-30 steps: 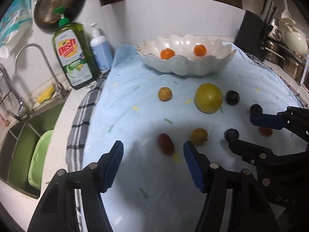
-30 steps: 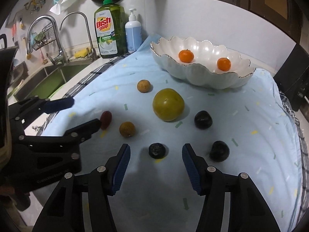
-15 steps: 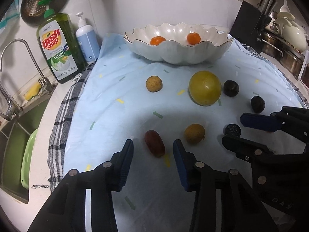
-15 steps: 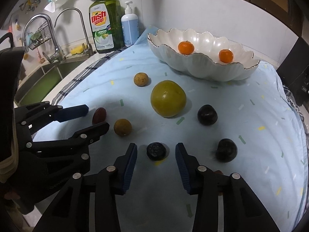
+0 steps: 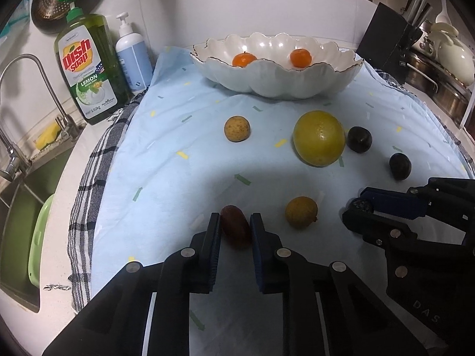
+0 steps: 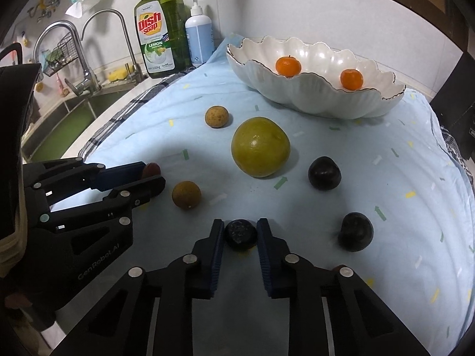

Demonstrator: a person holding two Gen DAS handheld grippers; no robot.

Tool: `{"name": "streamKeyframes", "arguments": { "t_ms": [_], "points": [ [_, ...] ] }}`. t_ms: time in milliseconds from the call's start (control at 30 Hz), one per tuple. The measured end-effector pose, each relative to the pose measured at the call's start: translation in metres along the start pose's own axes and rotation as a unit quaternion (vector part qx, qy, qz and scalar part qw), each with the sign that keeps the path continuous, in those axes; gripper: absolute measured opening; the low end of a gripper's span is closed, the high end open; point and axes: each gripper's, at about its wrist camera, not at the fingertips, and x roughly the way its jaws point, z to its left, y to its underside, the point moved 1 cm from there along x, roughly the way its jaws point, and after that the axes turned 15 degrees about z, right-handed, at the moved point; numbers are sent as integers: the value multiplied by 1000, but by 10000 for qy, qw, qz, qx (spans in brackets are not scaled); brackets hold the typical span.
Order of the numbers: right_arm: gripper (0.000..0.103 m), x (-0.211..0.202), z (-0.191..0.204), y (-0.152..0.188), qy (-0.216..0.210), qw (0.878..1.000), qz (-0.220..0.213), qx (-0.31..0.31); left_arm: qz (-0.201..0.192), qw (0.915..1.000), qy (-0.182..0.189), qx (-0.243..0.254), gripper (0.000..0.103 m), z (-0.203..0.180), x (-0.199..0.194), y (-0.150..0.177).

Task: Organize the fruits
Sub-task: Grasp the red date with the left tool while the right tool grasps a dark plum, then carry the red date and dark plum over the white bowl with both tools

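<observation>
Left tool [image 5: 236, 227] closed around a dark red oblong fruit [image 5: 236, 230], blue pads touching its two flanks, fruit resting on the pale blue cloth [image 5: 178, 178] over the worktop. Long axis of that fruit running roughly along the fingers, slightly angled, so the pads bear on the narrow sides. Right tool [image 6: 240, 233] likewise clamped on a small black wrinkled fruit [image 6: 240, 233], squat and near round, no axis to speak of, also down on the cloth.

Decisive relation for the coming move: white scalloped bowl [image 6: 320, 101] straight ahead of and well beyond both tools, across the cloth, already holding two small oranges [image 6: 288, 66]. Large yellow-green citrus [image 6: 260, 146] directly between the right tool and the bowl; from the left tool, the same citrus ahead and to the right, with a clearer lane ahead past a small speckled brown fruit [image 5: 236, 129]. Probably a lift first, then a carry forward over or around the citrus.

Elsewhere, loose: a round tan fruit [image 5: 301, 216] just right of the left tool, between the two tools; two dark plums [image 6: 324, 173] ahead-right of the right tool. Neither tool clearly nearer the bowl.
</observation>
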Motion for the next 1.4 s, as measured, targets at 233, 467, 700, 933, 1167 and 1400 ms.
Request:
{"name": "streamKeyframes", "arguments": {
  "t_ms": [233, 467, 700, 933, 1167, 1400],
  "points": [
    [22, -4, -1, 1, -64, 10000, -39, -8, -27, 9999, -5, -108, 19, 1, -4, 1],
    [22, -19, -1, -2, -92, 9997, -209, -50, -198, 9996, 43, -185, 19, 2, -23, 2],
    [22, -42, 0, -9, -107, 9986, -506, -112, -571, 9981, 53, -222, 19, 2, -51, -6],
    [22, -70, 1, -18, -93, 9957, -906, -147, -991, 9948, 22, -218, 19, 3, -82, -14],
    [22, -98, -2, -25, -198, 9920, -1242, -51, -1315, 9912, 91, -143, 19, 2, -105, -23],
    [22, -121, -8, -31, 75, 9868, -1619, 43, -1627, 9866, 140, 1, 19, -2, -122, -37]
  ]
}}
